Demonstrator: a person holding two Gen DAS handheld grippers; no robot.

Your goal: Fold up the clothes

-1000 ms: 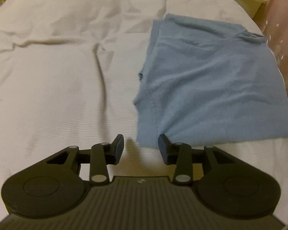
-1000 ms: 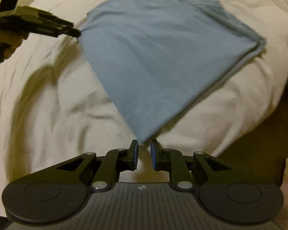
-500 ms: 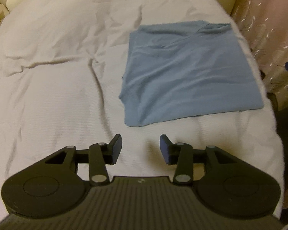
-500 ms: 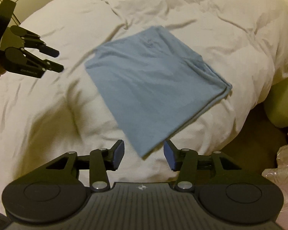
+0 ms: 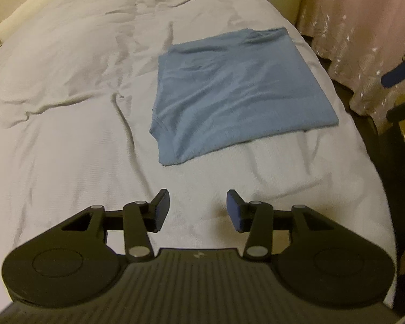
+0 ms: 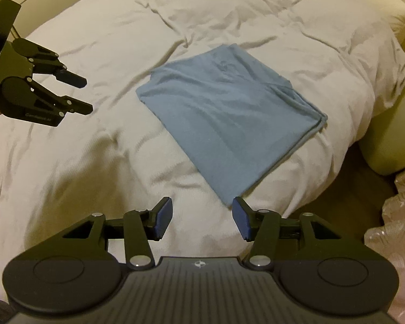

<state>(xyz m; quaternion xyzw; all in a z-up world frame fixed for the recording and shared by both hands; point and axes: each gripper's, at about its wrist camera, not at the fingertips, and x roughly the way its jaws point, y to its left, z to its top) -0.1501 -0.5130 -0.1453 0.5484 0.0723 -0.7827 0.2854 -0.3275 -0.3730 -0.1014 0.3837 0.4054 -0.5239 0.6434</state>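
A blue garment (image 5: 235, 97) lies folded into a flat rectangle on the white bedcover (image 5: 67, 124). In the right wrist view the same blue garment (image 6: 229, 118) spreads across the cover near the bed's right edge. My left gripper (image 5: 198, 208) hovers open above the cover, well short of the garment's near corner, nothing between its fingers. My right gripper (image 6: 202, 217) is open too, its right pad just below the garment's near corner, not touching it. The left gripper (image 6: 83, 94) also shows from the side at the far left, open.
The wrinkled white bedcover (image 6: 94, 162) fills most of both views. A cream box (image 6: 391, 140) stands beside the bed's right edge. A pink sequinned fabric (image 5: 364, 40) hangs at the right, and crinkled plastic (image 6: 397, 216) lies low on the right.
Both grippers have let go of the garment and drawn back and up from it. The right gripper's jaws have widened. The garment now lies flat on the cover.
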